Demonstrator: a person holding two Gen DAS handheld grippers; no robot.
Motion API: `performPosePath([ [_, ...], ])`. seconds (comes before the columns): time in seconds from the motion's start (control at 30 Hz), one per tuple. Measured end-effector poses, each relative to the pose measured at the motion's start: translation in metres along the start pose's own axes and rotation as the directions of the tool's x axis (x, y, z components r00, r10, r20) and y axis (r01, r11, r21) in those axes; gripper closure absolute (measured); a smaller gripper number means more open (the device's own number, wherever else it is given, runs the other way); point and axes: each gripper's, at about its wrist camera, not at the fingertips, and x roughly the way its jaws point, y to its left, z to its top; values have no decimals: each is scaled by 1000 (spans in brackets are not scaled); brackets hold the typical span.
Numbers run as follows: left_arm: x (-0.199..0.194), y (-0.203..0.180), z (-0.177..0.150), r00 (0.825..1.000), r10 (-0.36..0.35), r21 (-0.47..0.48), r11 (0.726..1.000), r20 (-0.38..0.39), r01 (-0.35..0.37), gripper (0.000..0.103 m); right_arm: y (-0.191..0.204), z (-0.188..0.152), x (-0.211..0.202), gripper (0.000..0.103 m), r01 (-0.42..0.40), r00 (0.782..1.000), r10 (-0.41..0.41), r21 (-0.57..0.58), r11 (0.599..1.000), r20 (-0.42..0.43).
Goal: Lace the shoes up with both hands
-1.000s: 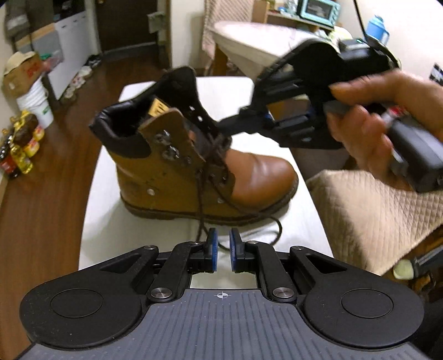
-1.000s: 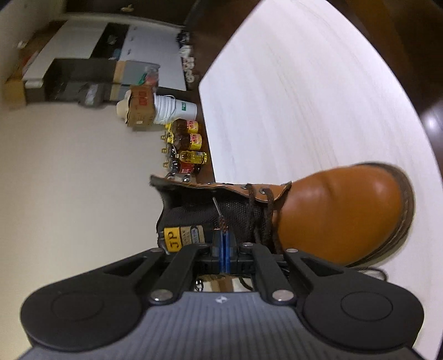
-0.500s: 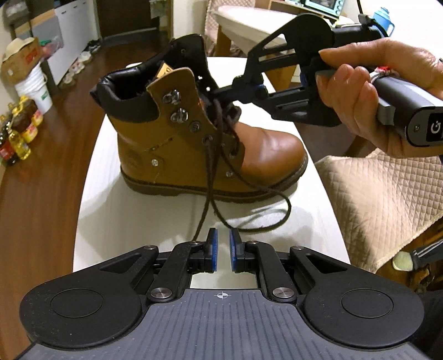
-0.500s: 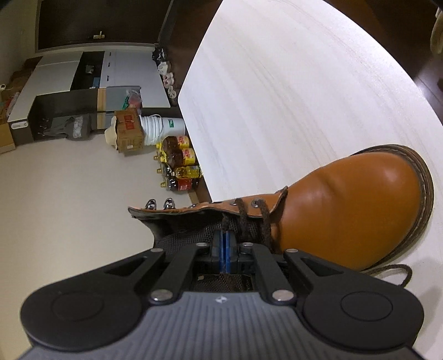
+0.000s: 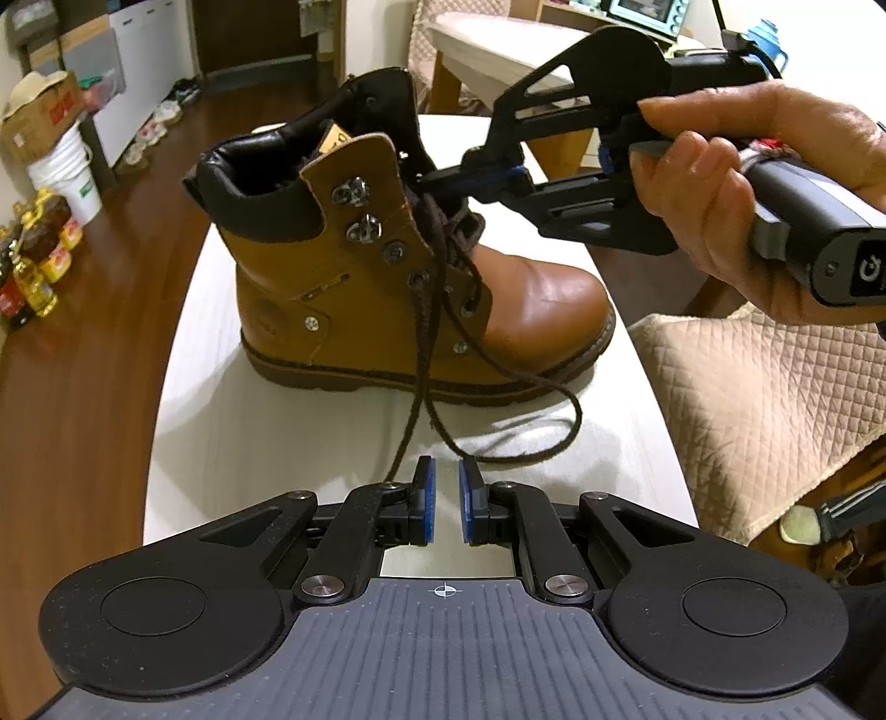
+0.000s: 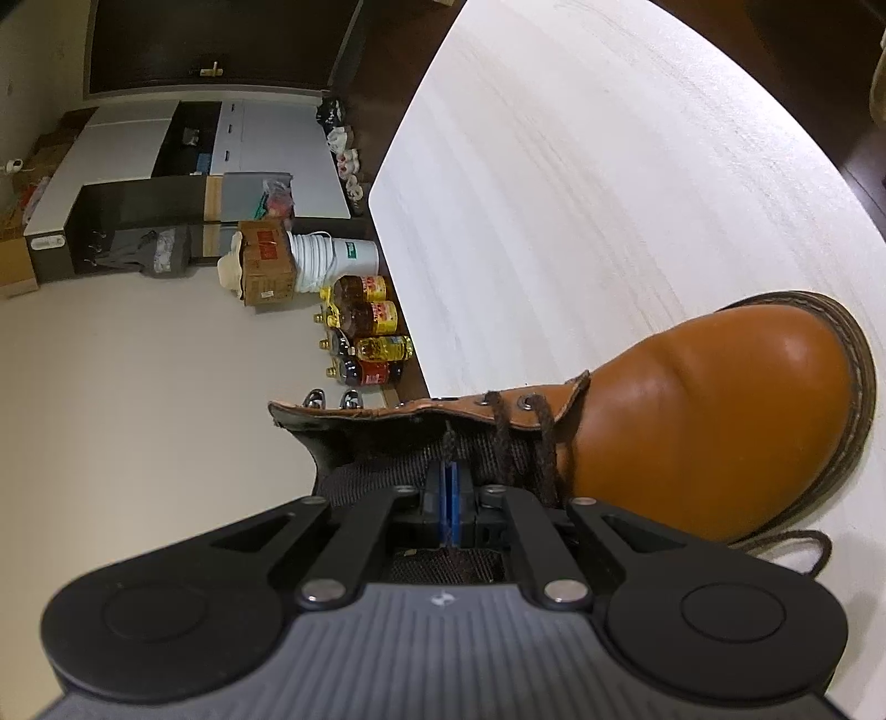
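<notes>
1. Boot [image 5: 410, 288] stands upright on the white table [image 5: 288, 443], just beyond my left gripper [image 5: 444, 501], toe toward my right side; its lower eyelets are laced, the upper hooks bare.
2. My left gripper hovers over the table in front of the boot with its blue pads slightly apart and nothing between them. One loose run of the brown lace [image 5: 421, 382] ends just beside its left pad. If I close now, I judge the pads would meet on air beside the lace.
3. A slack loop of lace lies on the table between that gripper and the boot's sole. A careless sweep could snag it and drag the boot.
4. My right gripper [image 6: 447, 490], held in a hand [image 5: 764, 183], is pressed together at the boot's tongue [image 6: 410, 459], pinching a strand of lace above the laced rows. A pull that is too hard could, I think, tip the boot or slip the strand out of the pads.
5. Beside the boot on my right sits a chair with a quilted beige cover [image 5: 764, 399], near the table edge.
6. On the boot's other side, well apart on the wooden floor [image 5: 83, 387], stand oil bottles [image 5: 33, 260], a white bucket [image 5: 66, 177] and a cardboard box [image 5: 39, 116].
7. Behind the boot, another table and a toaster oven [image 5: 648, 14] fill the far room.
</notes>
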Motion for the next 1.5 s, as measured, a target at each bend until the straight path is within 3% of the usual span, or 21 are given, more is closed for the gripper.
performPosePath([
  [0.3, 0, -3, -1, 1000, -6, -3, 1000, 1, 6, 93, 5, 7, 7, 100, 9, 999, -8, -23, 1000, 40],
  [0.43, 1, -5, 0, 1000, -10, -12, 1000, 3, 10, 93, 7, 11, 8, 88, -6, 1000, 6, -42, 999, 11],
  [0.63, 2, -8, 6, 1000, 2, -33, 999, 11, -1, 93, 13, 23, -29, 86, 10, 1000, -8, -139, 990, 12],
  [0.73, 4, -8, 10, 1000, 24, -45, 999, 12, -24, 93, 10, 46, -25, 82, 30, 999, -28, -131, 991, 16],
  [0.83, 6, -10, 15, 998, 62, -60, 996, -1, -62, 93, 2, 63, 0, 82, 3, 997, -9, -82, 997, -73],
  [1.03, 17, -19, 21, 987, 139, -138, 979, -80, -149, 93, -8, 83, 41, 82, -51, 966, 47, -11, 999, -256],
  [1.07, 20, -21, 22, 985, 149, -157, 974, -92, -162, 93, -8, 86, 46, 84, -62, 957, 57, -8, 998, -284],
  [1.1, 21, -24, 24, 982, 161, -165, 970, -99, -176, 93, -7, 87, 47, 98, -55, 954, 46, -23, 998, -296],
  [1.2, 27, -32, 29, 973, 197, -186, 958, -120, -217, 93, 6, 106, 47, 101, -41, 948, -1, -124, 991, -317],
  [1.3, 32, -41, 36, 964, 236, -186, 949, -126, -256, 93, 19, 147, 39, 101, 12, 971, -74, -263, 965, -229],
  [1.4, 36, -50, 40, 956, 267, -167, 944, -123, -285, 89, 34, 203, 31, 101, 143, 982, -185, -465, 874, -46],
  [1.47, 39, -55, 41, 943, 306, -144, 935, -132, -324, 89, 48, 241, 21, 100, 297, 953, -273, -603, 740, 134],
  [1.5, 40, -55, 40, 938, 319, -144, 930, -136, -337, 89, 53, 248, 20, 100, 329, 940, -305, -644, 691, 153],
])
